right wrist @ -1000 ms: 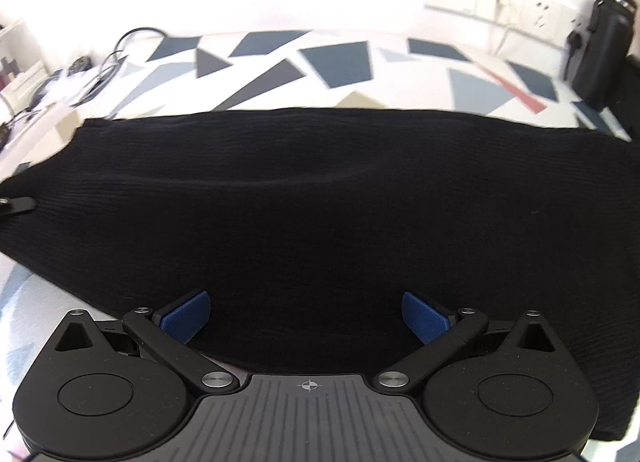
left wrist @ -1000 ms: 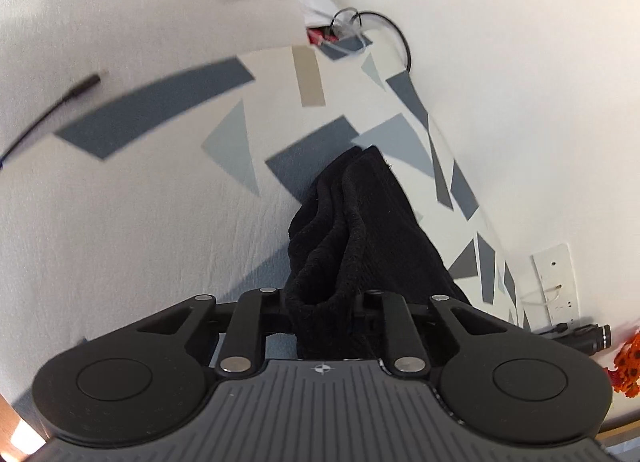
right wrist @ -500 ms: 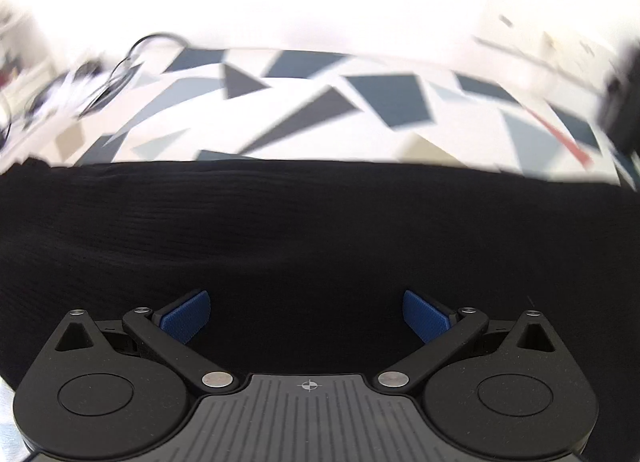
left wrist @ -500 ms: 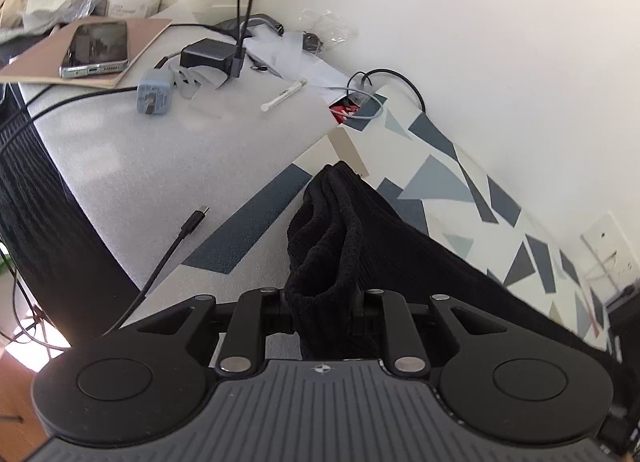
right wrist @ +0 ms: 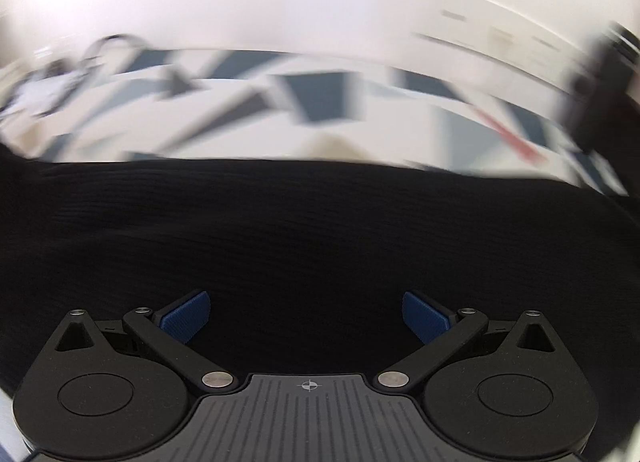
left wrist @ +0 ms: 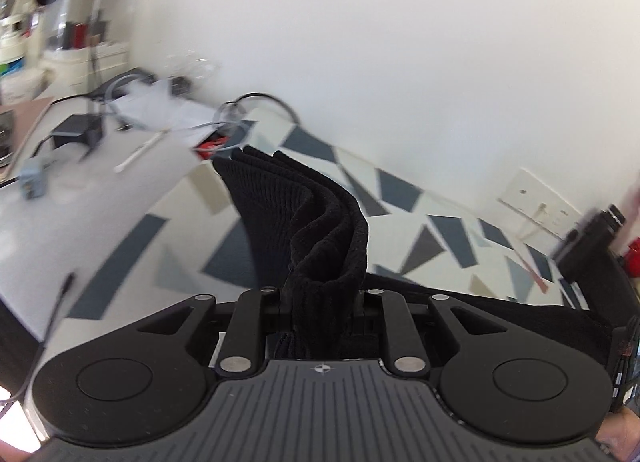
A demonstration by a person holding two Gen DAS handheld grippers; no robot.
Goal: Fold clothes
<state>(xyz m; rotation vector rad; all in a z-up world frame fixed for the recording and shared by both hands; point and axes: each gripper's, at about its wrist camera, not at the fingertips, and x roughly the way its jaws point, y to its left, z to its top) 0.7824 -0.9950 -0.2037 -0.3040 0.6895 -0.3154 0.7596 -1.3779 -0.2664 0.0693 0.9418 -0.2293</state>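
Now the left hand-held gripper [left wrist: 322, 302] is clamped on a bunched end of the black sweater [left wrist: 320, 230], raised off the patterned worktop [left wrist: 404, 198]. The right hand-held gripper [right wrist: 306, 318] is wide open, nothing held, with the sweater body spread flat just under and ahead of it. Best to carry the end across low, keep the layers square, and pin the body with the right.

Matt black ribbed knit garment [left wrist: 320, 230]
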